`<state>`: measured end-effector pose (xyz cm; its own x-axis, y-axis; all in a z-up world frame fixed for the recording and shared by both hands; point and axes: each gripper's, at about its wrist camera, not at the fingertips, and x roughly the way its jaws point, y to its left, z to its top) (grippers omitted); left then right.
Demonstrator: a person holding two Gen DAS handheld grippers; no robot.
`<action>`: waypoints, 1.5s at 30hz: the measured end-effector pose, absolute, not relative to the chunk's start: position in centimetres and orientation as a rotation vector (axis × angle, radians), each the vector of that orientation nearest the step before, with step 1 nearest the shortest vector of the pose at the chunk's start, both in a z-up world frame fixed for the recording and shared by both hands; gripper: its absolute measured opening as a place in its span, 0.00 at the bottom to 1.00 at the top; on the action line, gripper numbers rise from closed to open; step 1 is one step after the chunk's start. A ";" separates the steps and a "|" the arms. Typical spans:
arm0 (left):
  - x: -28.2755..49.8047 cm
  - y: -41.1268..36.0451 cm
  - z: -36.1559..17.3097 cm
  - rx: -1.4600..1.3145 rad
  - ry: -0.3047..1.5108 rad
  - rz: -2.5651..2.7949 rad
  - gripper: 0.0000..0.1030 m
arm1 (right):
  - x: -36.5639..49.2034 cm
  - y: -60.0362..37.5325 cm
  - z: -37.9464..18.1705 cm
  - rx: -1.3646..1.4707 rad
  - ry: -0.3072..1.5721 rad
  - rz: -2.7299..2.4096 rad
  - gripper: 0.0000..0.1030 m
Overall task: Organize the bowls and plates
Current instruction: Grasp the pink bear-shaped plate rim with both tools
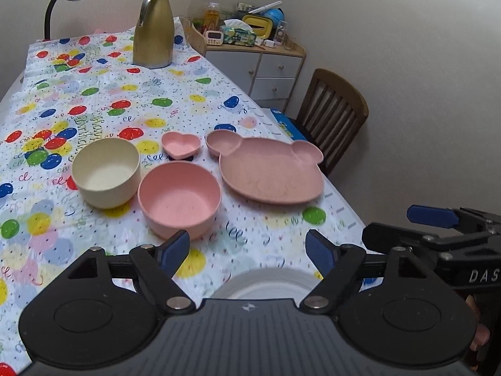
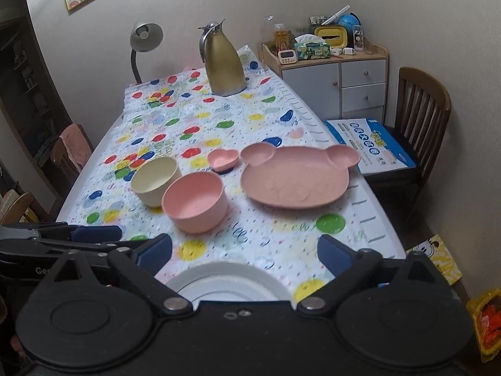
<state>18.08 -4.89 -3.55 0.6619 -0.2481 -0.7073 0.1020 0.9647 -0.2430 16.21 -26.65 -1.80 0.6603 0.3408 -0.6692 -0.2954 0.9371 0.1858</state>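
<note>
I have four pieces grouped mid-bench: the cream bowl point(image 1: 106, 174), the pink bowl point(image 1: 180, 199) touching or nearly touching its right side, the small heart dish point(image 1: 181, 148) just behind the two, and the pink bear-shaped plate point(image 1: 271, 170) to the right, near the bench edge. A fifth piece, the white plate point(image 1: 266, 283), lies at the near edge, directly below both rigs and partly hidden by them.

The left gripper point(image 1: 247, 252) has its jaws released, with nothing between the pads. The right gripper point(image 2: 245, 249) has its jaws spread wide, also holding nothing. Both hang above the white plate without visible contact.

Hazards I judge from this layout:

1. Collision between rigs. The two grippers sit side by side over the same plate; each shows in the other's view. Any sideways correction could knock one into the other.
2. Tablecloth drag. The balloon-print tablecloth point(image 1: 94, 100) looks thin and loose. A pad that scrapes it while reaching under a rim could pull the cloth and shift every piece.
3. Plate overboard. The bear-shaped plate's ear lies close to the right edge, above the chair point(image 2: 419, 119). A push from the left could send it off.
4. Bowl chain. Nudging the pink bowl would move the cream bowl with it.
5. Low rim. The white plate offers little to grip; a shallow pinch may slip.
</note>
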 end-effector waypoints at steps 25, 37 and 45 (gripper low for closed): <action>38.9 -9.4 -10.4 -0.123 1.014 -0.036 0.79 | 35.5 -33.2 -9.2 0.096 0.955 0.282 0.79; 42.2 -9.6 -13.4 -0.140 1.103 0.006 0.63 | 39.5 -33.5 -12.3 0.139 1.039 0.286 0.45; 42.8 -9.3 -14.6 -0.169 1.141 0.015 0.31 | 40.5 -33.3 -13.3 0.149 1.077 0.288 0.28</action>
<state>42.80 -9.35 -14.62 0.4179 -0.0744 -0.9054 -0.0983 0.9871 -0.1265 40.48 -33.34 -13.33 0.4411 0.3031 -0.8447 -0.1585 0.9528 0.2590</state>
